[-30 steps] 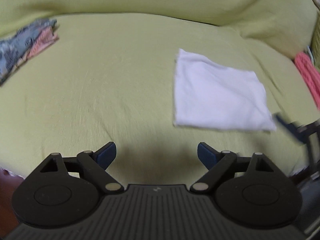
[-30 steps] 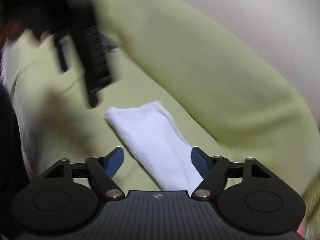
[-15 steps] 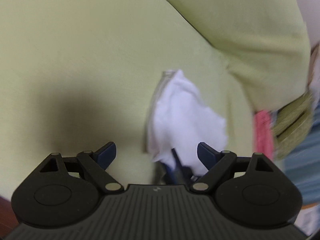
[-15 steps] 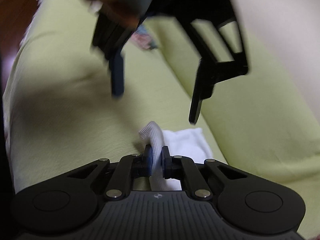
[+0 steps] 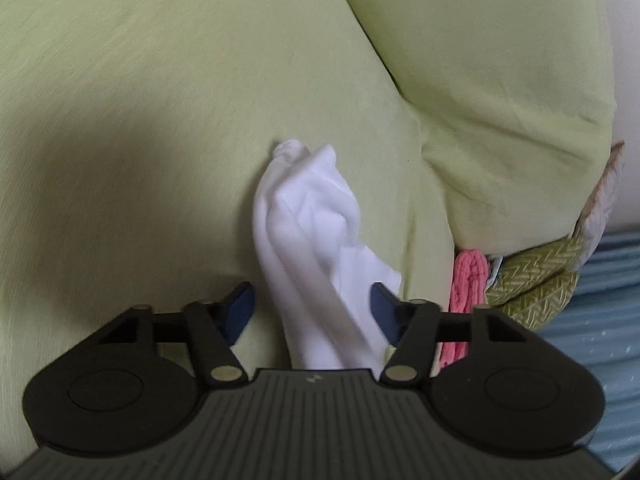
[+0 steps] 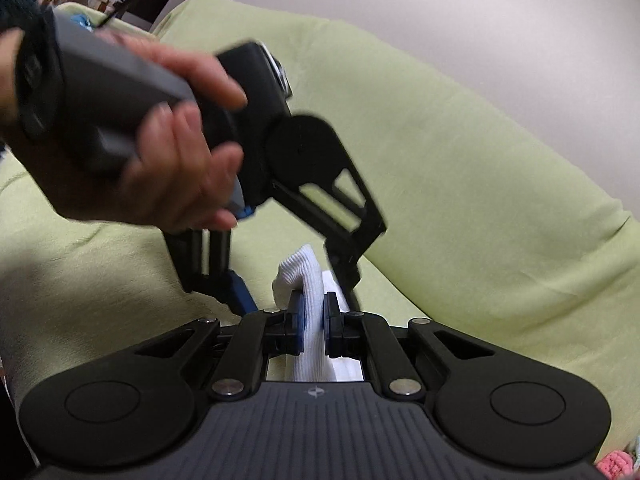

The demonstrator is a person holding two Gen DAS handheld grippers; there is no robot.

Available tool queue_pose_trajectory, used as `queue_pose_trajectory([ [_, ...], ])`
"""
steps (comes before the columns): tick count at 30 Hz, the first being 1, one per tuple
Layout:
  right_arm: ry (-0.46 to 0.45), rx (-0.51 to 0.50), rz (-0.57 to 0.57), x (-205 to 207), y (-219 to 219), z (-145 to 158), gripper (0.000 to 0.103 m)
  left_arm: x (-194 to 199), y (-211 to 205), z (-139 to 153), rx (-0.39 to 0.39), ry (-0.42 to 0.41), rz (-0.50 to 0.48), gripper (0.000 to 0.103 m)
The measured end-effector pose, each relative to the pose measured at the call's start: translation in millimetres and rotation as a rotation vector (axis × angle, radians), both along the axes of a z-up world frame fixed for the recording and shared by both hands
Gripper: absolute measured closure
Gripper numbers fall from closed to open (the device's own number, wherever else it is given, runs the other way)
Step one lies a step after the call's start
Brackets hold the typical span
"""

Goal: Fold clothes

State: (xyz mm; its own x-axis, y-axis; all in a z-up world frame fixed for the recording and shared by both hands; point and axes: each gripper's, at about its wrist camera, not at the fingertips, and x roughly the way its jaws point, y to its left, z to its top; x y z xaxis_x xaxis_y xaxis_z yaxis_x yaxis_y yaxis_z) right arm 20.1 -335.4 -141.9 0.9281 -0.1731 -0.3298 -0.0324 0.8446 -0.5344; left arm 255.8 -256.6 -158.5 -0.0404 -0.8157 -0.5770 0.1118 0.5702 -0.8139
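white cloth [image 5: 316,236] between closing left hand-held gripper [image 5: 312,312]

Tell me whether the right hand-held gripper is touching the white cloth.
Touching. The right wrist view shows the right hand-held gripper with both blue pads pressed against a pinched ridge of the white cloth.

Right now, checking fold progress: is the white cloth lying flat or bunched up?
Bunched up. The white cloth rises in crumpled ridges off the green cover, pinched in the shut right gripper.
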Motion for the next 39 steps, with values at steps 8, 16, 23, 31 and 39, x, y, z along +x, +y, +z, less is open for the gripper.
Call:
queue_pose_trajectory([
  [8,0.144,0.180,0.034,-33.2,-41.3,10.1,0.057,0.3,0.0,-3.9,0.047,-0.077,-0.064,0.091],
  [16,0.302,1.083,-0.254,-61.4,-228.0,12.9,0.047,0.3,-6.8,-1.5,0.079,-0.143,-0.113,0.095],
  [23,0.379,1.421,-0.273,-33.5,-290.7,-41.0,0.048,2.8,-11.3,0.9,0.105,-0.163,-0.149,0.094],
  [31,0.415,1.502,-0.216,-12.6,-311.5,-51.4,0.069,12.1,-18.0,-5.7,0.085,-0.143,-0.176,0.094],
  [39,0.323,1.553,-0.237,-22.1,-309.7,-61.8,0.090,5.5,-31.8,10.9,0.106,-0.234,-0.233,0.097],
])
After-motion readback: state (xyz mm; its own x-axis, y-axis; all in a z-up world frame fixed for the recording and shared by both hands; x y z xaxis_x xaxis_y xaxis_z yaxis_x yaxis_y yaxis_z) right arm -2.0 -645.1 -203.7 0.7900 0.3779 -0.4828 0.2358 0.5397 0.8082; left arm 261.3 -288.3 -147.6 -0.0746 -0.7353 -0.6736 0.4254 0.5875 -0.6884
